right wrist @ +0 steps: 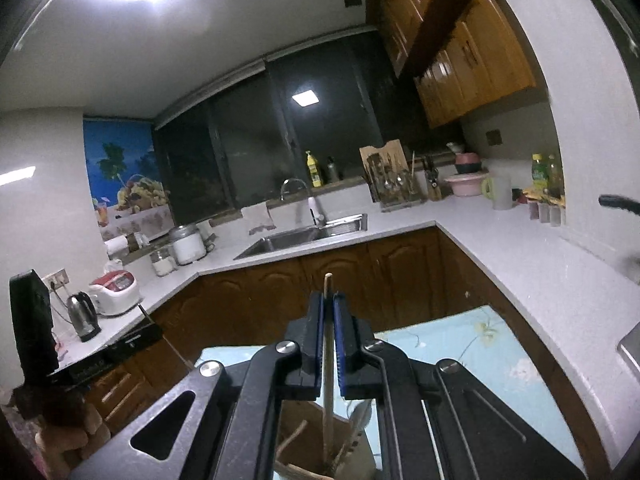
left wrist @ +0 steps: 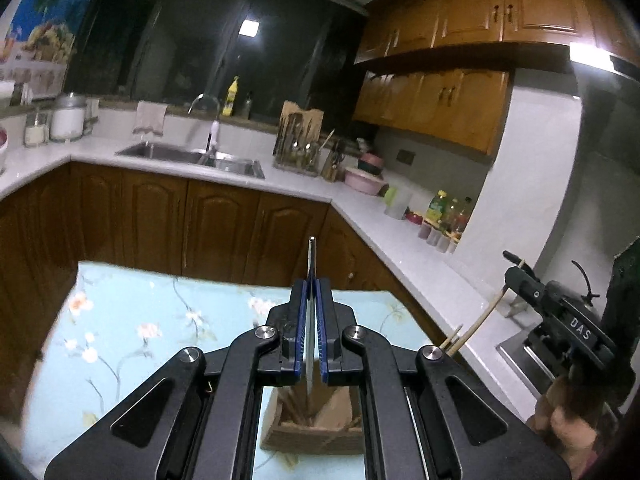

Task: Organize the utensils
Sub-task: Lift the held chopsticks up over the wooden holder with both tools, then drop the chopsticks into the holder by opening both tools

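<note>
My left gripper (left wrist: 313, 280) is shut on a thin silver metal utensil (left wrist: 311, 256), seen edge-on, whose end sticks out past the blue pads. Under it an open wooden box (left wrist: 320, 436) with several sticks in it stands on the light-blue flowered tablecloth (left wrist: 140, 312). My right gripper (right wrist: 328, 296) is shut on a wooden chopstick (right wrist: 328, 344), whose lower end reaches down into the same box (right wrist: 296, 456). In the left wrist view the right gripper (left wrist: 514, 264) shows at the right, with the chopstick (left wrist: 476, 328) hanging slanted from it. The left gripper (right wrist: 148, 326) shows at the left of the right wrist view.
A white L-shaped counter (left wrist: 360, 208) with brown cabinets below runs behind the table. On it are a steel sink (left wrist: 192, 158), a utensil rack (left wrist: 298, 148), pink bowls (left wrist: 366, 180), bottles (left wrist: 444, 216), a kettle (right wrist: 82, 316) and a rice cooker (right wrist: 116, 292). A hand (left wrist: 568, 432) holds the right gripper.
</note>
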`<state>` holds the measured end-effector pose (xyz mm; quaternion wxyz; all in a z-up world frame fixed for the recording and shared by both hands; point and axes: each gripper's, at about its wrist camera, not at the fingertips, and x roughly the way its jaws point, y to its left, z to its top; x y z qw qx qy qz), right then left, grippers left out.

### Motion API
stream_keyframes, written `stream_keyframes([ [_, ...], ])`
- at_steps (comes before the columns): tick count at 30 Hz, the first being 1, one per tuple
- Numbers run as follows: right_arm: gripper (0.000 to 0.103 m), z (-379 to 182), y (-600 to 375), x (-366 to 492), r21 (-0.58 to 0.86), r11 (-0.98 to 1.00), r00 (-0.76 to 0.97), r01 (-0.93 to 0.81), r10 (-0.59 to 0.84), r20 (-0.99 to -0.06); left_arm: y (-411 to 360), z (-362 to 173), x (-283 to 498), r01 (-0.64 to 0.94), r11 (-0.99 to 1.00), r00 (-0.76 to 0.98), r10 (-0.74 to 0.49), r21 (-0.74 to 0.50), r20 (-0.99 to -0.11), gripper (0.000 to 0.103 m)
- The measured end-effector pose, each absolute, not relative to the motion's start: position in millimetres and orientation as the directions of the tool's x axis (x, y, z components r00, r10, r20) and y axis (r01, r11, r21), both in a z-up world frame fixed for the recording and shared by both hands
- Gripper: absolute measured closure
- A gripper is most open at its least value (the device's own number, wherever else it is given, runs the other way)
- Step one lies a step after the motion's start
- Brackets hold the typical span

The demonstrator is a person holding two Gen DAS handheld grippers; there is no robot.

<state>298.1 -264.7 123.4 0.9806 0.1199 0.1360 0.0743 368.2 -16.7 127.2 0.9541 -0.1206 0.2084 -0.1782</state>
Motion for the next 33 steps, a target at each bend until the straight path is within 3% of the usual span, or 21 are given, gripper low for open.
stream_keyframes([
  [11,0.098,68,-265,301,0.291,0.955,0.928,-0.064,0.164,-0.334,-16,60,370,0.248,0.901,0.805,-0.396,-0.356,-0.441,0.099],
  [20,0.097,57,-275,315,0.319,0.946,0.895,-0.047,0.182,-0.408,-21,60,374,0.259,0.904,0.792,-0.4,-0.339,-0.461,0.099],
  [30,0.091,58,-275,313,0.328,0.944,0.887,-0.046,0.189,-0.422,-21,62,373,0.259,0.896,0.781,-0.414,-0.362,-0.468,0.098],
  [31,0.088,59,-276,311,0.327,0.944,0.889,-0.044,0.186,-0.418,-20,62,371,0.26,0.893,0.779,-0.419,-0.368,-0.467,0.095],
  [32,0.076,61,-277,308,0.327,0.944,0.893,-0.044,0.185,-0.411,-20,63,369,0.259,0.892,0.778,-0.42,-0.37,-0.467,0.091],
  [33,0.068,63,-277,305,0.329,0.943,0.897,-0.045,0.183,-0.403,-20,64,366,0.256,0.892,0.78,-0.418,-0.372,-0.466,0.078],
])
